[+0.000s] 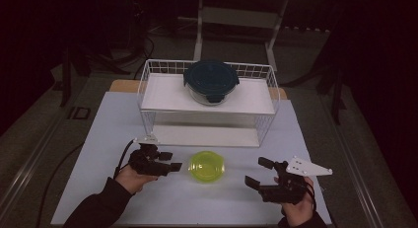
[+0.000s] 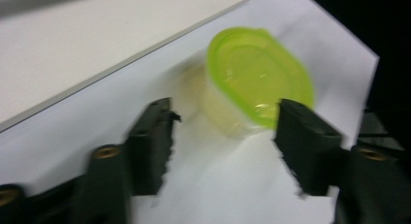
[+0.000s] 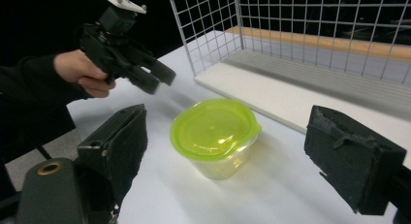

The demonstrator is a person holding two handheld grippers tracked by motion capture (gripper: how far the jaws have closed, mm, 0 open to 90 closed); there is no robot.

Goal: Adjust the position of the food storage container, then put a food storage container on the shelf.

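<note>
Your left gripper (image 1: 173, 162) sits at the tub's (image 1: 207, 166) nine o'clock, jaws apart and empty; your right gripper (image 1: 258, 171) waits at four o'clock, jaws wide, empty.

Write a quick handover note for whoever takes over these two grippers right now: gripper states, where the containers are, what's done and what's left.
Left hand-held gripper: open, empty, just left of the green-lidded container, not touching it.
Right hand-held gripper: open, empty, to the right of that container.
Green-lidded container: upright on the white table, lid on, in front of the wire rack.
Dark-lidded container: on the rack's upper shelf.
Done: one container on the rack.
Left, probably: grasp the green-lidded one and shelve it.
</note>
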